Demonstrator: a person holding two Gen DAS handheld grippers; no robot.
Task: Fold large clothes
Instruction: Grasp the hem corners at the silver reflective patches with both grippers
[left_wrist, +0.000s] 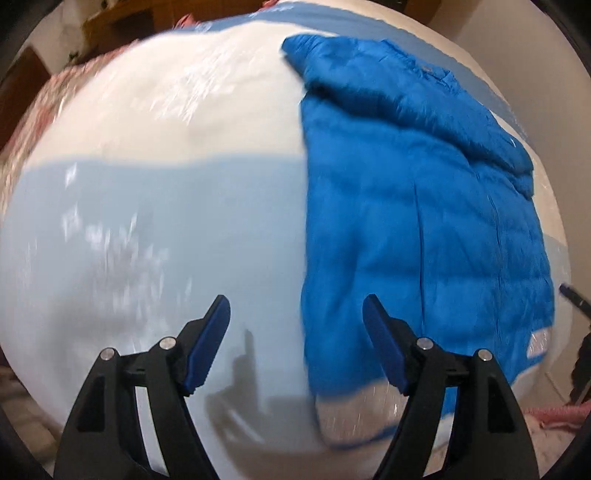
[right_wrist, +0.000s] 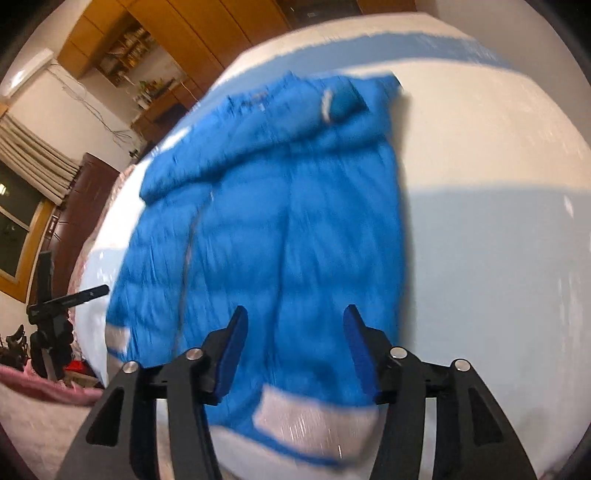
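A bright blue quilted jacket (left_wrist: 413, 221) lies flat on a white and pale blue bed cover (left_wrist: 155, 221), one side folded over its middle. My left gripper (left_wrist: 295, 310) hangs open above the cover, just left of the jacket's left edge, with nothing between its fingers. In the right wrist view the same jacket (right_wrist: 277, 229) fills the centre, a silvery hem band (right_wrist: 306, 417) at its near end. My right gripper (right_wrist: 293, 321) stands open above the jacket's lower part, its pads clear of the fabric. Both views are blurred.
The cover (right_wrist: 498, 240) stretches away to the right of the jacket. A patterned pink quilt (left_wrist: 55, 103) lies at the far left edge. Wooden cabinets (right_wrist: 177, 40), a curtained window (right_wrist: 22, 192) and a black stand (right_wrist: 55, 306) line the left side of the room.
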